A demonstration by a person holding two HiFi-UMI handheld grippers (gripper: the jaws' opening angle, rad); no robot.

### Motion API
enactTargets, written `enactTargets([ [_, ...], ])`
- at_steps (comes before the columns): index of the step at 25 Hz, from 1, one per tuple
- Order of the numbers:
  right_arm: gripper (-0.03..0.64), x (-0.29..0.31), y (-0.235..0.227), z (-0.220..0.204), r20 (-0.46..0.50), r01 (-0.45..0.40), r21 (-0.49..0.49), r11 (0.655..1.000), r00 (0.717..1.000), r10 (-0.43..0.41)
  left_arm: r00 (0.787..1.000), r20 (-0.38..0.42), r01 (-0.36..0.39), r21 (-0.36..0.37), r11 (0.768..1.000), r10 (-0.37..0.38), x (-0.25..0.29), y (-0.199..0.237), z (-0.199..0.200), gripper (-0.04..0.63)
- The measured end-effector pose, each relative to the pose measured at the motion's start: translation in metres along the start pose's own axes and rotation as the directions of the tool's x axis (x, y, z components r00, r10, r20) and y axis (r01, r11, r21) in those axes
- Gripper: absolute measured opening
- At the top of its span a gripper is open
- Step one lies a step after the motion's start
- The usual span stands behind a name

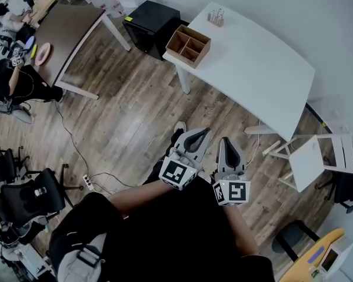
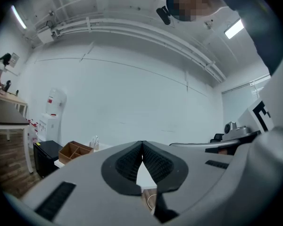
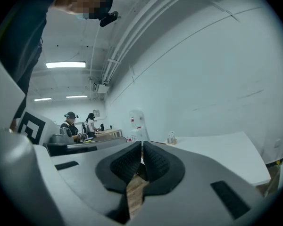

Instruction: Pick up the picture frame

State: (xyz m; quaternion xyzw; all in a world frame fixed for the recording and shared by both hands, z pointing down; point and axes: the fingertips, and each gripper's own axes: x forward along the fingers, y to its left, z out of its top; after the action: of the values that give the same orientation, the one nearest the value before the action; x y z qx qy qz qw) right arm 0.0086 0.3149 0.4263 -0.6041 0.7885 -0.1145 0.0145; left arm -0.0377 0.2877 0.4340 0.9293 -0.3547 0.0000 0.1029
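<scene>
No picture frame shows in any view. In the head view my left gripper (image 1: 200, 133) and right gripper (image 1: 229, 141) are held side by side over the wooden floor, some way short of the white table (image 1: 253, 69). Both point toward the table, roughly level. The left gripper (image 2: 142, 144) has its ribbed pads pressed together with nothing between them. The right gripper (image 3: 142, 145) is also shut and empty. A brown wooden compartment box (image 1: 188, 44) sits on the table's left corner, with a small holder of tubes (image 1: 216, 19) behind it.
A black cabinet (image 1: 152, 27) stands left of the white table, and a white chair (image 1: 315, 154) at its right end. A brown table (image 1: 65, 34), seated people (image 1: 12, 81) and office chairs (image 1: 29, 195) fill the left. A cable and power strip (image 1: 88, 183) lie on the floor.
</scene>
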Motion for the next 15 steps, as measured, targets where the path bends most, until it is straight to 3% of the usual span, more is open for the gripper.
enactTargets([
  [8,0.035,0.130,-0.003,0.017,-0.034,0.013,-0.011,1.000,0.999,-0.013,0.999,-0.018,0.031,-0.045,0.999,-0.032,0.069,0.106,0.025,0.014],
  [15,0.035,0.222,-0.006,0.029,-0.070,0.109,-0.007,0.994,0.991,-0.110,0.997,-0.018,0.076,-0.022,0.997,-0.076,0.104,0.187,0.055,0.014],
])
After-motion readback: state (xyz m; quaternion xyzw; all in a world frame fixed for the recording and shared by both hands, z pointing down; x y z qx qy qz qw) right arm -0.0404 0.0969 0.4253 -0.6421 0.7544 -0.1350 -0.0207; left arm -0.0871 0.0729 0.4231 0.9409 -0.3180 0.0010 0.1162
